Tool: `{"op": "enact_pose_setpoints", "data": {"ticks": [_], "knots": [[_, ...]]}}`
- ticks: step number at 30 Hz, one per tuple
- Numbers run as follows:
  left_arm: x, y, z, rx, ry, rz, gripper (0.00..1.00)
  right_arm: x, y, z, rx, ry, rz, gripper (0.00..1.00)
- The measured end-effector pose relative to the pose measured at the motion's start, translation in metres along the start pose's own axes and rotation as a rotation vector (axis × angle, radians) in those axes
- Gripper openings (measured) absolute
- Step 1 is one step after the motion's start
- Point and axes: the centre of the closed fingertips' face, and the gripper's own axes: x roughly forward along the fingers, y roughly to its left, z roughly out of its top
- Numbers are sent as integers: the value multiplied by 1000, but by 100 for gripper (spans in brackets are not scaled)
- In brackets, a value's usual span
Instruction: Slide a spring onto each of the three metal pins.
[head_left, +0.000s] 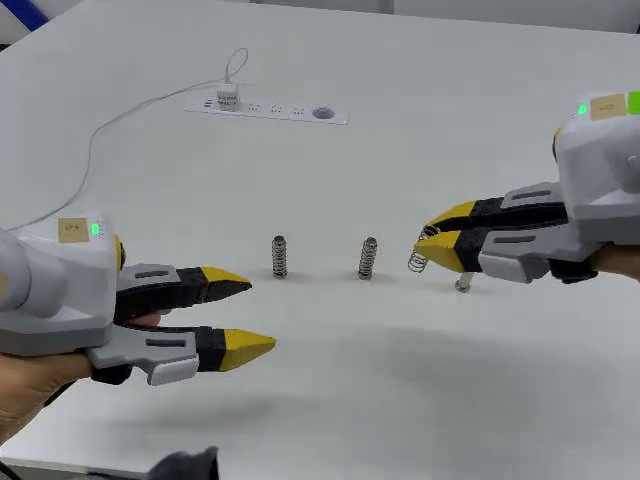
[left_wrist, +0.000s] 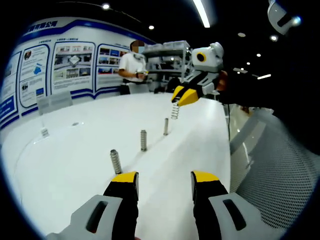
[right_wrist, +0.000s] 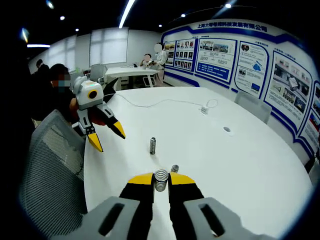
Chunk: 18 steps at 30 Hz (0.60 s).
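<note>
Where the right hand-held gripper (head_left: 430, 238) pinches, the spring (right_wrist: 160, 180) hangs.

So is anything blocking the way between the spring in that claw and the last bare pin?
Nothing visible is. The right claw holds the spring close above the bare pin, with open air between them. The other two pins, already fitted with springs, stand farther along the row, clear of the path.

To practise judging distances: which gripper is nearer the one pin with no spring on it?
Right. The right gripper, shut on a spring, hovers close over the bare pin; the left gripper sits open, away beyond both sprung pins.
</note>
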Motion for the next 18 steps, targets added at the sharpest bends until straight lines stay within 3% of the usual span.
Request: {"op": "enact_pose_setpoints", "data": {"ticks": [10,18], "knots": [[0,-1,0,-7,-1,2,46,-22,-36,-2,34,-9,-109,12],[2,-3,-3,-8,6,-4,47,-31,-59,-18,67,24,-186,12]]}}
